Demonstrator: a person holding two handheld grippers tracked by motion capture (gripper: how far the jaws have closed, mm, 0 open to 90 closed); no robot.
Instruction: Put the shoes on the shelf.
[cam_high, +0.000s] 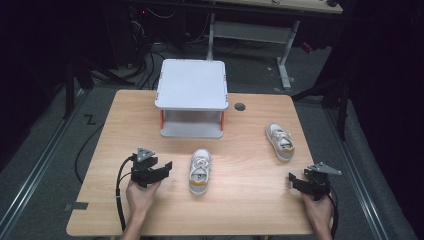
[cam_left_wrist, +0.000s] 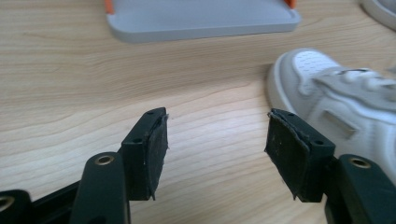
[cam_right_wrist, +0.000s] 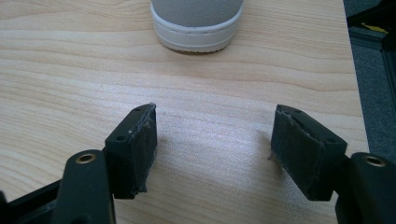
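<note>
Left gripper: the left gripper (cam_high: 161, 170) is sitting low over the table's near left part, held in the person's left hand (cam_high: 141, 196); its jaws are standing wide apart with bare wood between them.
Right gripper: the right gripper (cam_high: 298, 182) is resting near the table's right front corner in the right hand (cam_high: 318, 210), its jaws also spread, nothing between them.
Near shoe: a white shoe with a tan heel (cam_high: 200, 171) is lying just right of the left gripper, toe pointing away from the person; in the left gripper view it (cam_left_wrist: 345, 102) is lying beside the right jaw.
Far shoe: a second shoe (cam_high: 280, 142) is lying near the right edge, beyond the right gripper.
Rack: a white two-level shelf with orange posts (cam_high: 192, 97) is standing at the back centre.
Surface: the wooden table (cam_high: 240, 200) is carrying everything.
</note>
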